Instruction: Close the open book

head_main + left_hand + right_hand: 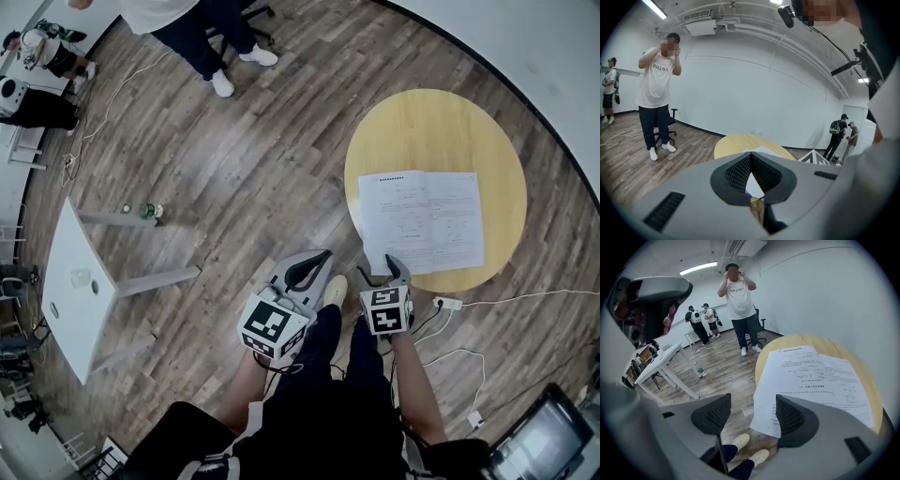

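Open white paper book (422, 220) lies flat, printed pages up, at the near edge of the round pale wooden surface (431, 127). Right claw (752, 414) hangs released near its corner, with the ribbed black jaws apart. Left claw (750, 164) is clenched and empty.

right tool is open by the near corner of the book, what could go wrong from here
1. The open white-paged book overhangs the round yellow wooden table at its near corner; a nudge from the open right tool might slide it off.
2. Its pages look thin: the tool may catch one sheet and crease it.
3. A white power strip and cables lie just below the table's near edge, a trip hazard.
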`<state>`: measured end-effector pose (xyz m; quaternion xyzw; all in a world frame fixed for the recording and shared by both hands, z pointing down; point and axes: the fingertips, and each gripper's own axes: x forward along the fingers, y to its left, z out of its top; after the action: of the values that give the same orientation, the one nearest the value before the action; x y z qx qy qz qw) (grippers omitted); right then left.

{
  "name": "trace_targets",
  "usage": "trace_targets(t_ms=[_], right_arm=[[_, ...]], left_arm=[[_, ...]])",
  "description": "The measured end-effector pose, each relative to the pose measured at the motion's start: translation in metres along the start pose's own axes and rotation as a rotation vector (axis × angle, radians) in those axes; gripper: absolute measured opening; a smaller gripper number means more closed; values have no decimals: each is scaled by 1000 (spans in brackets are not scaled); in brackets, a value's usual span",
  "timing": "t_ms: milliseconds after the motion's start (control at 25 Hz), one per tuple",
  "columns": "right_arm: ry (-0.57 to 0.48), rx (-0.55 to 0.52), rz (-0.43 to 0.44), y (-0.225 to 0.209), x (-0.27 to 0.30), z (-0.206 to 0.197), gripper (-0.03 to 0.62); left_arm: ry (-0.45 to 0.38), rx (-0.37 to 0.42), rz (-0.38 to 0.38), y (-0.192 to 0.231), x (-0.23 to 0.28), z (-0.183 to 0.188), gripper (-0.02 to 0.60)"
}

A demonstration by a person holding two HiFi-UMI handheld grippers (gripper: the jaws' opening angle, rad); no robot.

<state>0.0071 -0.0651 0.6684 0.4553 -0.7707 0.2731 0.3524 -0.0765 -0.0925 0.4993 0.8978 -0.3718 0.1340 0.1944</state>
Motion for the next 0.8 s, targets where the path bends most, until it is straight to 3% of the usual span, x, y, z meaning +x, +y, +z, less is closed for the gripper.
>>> trace_targets(t_ms=[400, 640, 800], right_arm=[[82, -7, -61, -5, 20, -15, 279], [142, 44, -30, -6, 34, -27, 301], [148, 49, -69, -10, 36, -27, 301]], left_arm=[[14, -32, 11, 17, -5, -16, -2], [24, -56, 14, 24, -2, -24, -2], [26, -71, 13, 30, -1, -27, -2]])
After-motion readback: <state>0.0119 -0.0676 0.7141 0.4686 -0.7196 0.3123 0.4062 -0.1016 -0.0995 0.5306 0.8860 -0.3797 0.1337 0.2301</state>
